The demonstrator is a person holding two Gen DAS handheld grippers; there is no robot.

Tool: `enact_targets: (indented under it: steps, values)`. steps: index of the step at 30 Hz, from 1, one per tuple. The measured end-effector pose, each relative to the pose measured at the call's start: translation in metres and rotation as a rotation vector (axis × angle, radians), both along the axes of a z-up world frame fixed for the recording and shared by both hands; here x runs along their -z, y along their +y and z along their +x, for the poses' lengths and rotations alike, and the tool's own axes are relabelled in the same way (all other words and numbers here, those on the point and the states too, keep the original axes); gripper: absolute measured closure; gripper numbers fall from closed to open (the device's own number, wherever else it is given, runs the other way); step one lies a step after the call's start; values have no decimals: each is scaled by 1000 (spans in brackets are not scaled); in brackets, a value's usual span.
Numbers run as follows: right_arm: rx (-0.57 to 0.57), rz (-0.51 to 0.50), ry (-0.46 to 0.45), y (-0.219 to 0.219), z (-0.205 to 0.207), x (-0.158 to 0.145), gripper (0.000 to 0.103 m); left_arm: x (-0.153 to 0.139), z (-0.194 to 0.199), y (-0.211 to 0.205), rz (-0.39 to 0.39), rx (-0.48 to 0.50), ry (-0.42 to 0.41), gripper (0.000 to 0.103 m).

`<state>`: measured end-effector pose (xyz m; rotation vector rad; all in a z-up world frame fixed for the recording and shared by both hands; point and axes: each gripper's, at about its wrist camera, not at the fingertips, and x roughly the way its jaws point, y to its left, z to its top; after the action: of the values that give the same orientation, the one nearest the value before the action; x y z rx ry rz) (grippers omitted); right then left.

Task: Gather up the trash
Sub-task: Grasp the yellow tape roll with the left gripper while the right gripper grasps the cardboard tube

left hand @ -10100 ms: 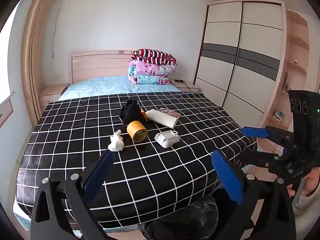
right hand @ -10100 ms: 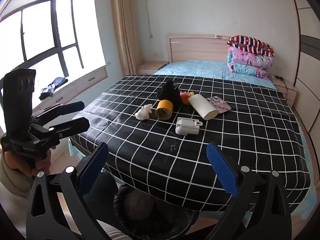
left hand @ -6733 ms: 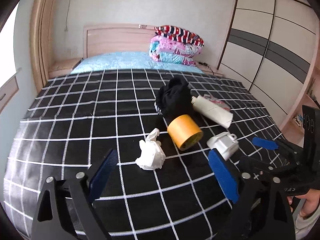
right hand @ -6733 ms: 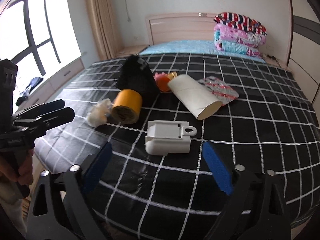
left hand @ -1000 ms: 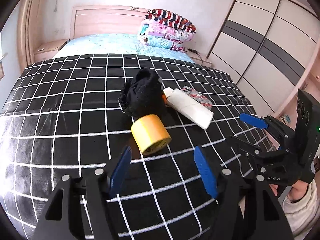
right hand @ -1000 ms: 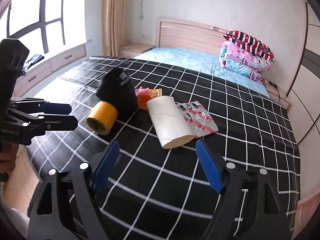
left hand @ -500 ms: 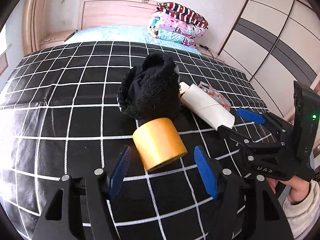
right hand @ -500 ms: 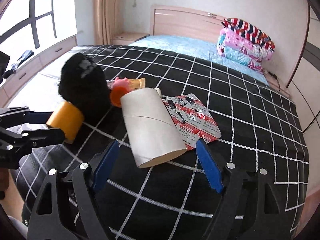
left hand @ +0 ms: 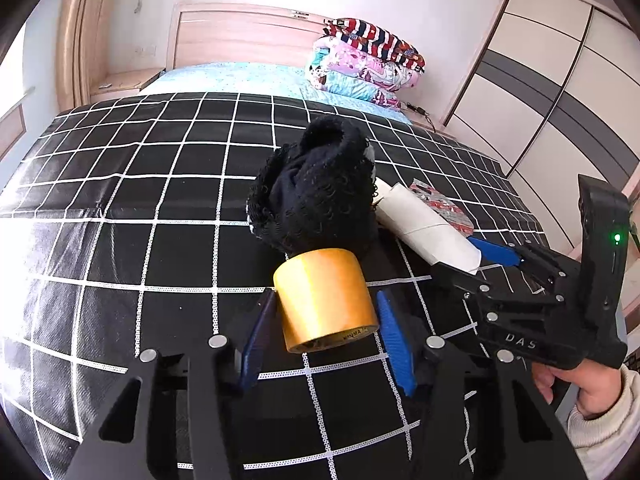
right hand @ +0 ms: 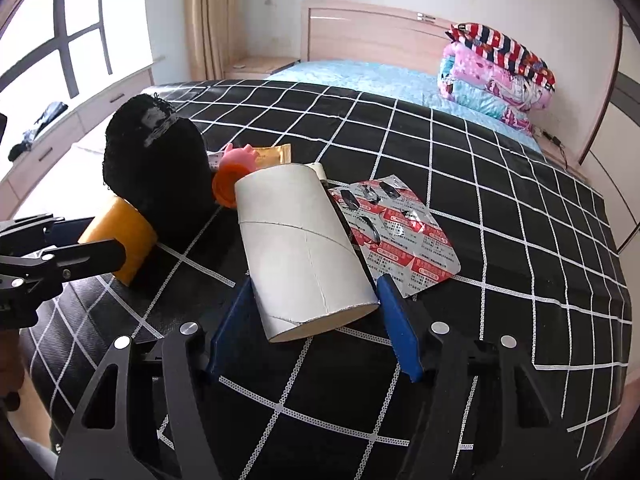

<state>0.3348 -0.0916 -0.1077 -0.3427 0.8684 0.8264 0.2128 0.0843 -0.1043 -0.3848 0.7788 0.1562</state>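
right wrist: one cardboard tube

You work in bright daylight from the window on the left, which burns out to white. Glare washes the near left of the black checked cover. Shadows fall soft and short. Fisheye bending curves the wardrobe and darkens the corners; focus stays sharp throughout.

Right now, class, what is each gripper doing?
Left gripper: jaws have just been closing, pads against the yellow tape roll.
Right gripper: jaws have just been closing, pads against the cardboard tube.
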Motion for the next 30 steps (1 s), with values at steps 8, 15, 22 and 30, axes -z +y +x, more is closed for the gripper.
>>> enact_targets:
  steps: [8,15,22,30]
  values:
    - [11,29,-6,-8,-6,-9,42,-7,-14,1,-1,-9,-28,55]
    - [11,52,-25,-15,-18,-22,42,-19,-30,-1,8,-7,-56,56]
    - [12,83,-55,-28,-37,-40,42,-34,-49,-11,30,13,-87,56]
    - [0,111,-96,-46,-69,-61,42,-50,-74,-30,60,53,-119,56]
